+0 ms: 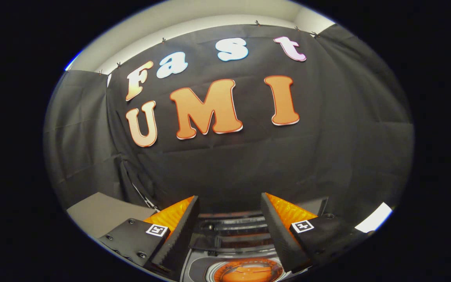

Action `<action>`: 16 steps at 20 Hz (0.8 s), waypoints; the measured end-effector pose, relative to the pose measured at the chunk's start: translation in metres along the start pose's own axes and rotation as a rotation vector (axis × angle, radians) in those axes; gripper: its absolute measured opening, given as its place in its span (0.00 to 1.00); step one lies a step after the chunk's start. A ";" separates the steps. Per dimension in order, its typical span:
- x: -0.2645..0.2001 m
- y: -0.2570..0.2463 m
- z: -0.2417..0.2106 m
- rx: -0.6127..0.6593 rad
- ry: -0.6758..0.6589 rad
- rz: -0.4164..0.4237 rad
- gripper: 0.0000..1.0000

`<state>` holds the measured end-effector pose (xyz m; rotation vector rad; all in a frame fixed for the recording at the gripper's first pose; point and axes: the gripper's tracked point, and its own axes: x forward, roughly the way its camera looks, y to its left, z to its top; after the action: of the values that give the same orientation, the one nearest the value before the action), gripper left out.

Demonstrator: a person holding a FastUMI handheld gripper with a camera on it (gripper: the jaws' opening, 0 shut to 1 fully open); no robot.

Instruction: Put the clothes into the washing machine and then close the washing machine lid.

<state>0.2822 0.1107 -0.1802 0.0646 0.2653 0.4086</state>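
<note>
My gripper (230, 203) is open, its two fingers spread wide with nothing between them. Below and between the fingers lies the top of the washing machine (233, 229), a dark ribbed panel at its back. Nearer me sits a round window (245, 272) in the machine's top, glowing with a reflection; I cannot tell if the lid is open or shut. The fingers hover above the machine, pointing toward the booth's black cloth wall.
The black cloth wall (249, 164) rises just behind the machine. A grey flat surface (100, 211) lies to the left of the fingers, and a pale strip (374, 223) lies to the right.
</note>
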 end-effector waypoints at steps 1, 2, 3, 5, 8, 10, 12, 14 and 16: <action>0.009 -0.001 0.006 -0.010 -0.006 -0.004 0.99; 0.020 -0.002 0.008 -0.030 -0.005 -0.009 0.99; 0.033 -0.005 0.009 -0.050 0.008 -0.018 0.99; 0.057 -0.005 0.004 -0.083 0.031 -0.020 0.99; 0.083 -0.010 -0.021 -0.096 0.111 -0.036 0.99; 0.097 -0.006 -0.035 -0.084 0.149 -0.030 0.99; 0.110 -0.010 -0.047 -0.102 0.177 -0.041 0.99; 0.117 -0.014 -0.063 -0.107 0.226 -0.051 0.99; 0.122 -0.014 -0.076 -0.107 0.248 -0.060 0.99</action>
<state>0.3750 0.1474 -0.2844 -0.0994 0.4880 0.3707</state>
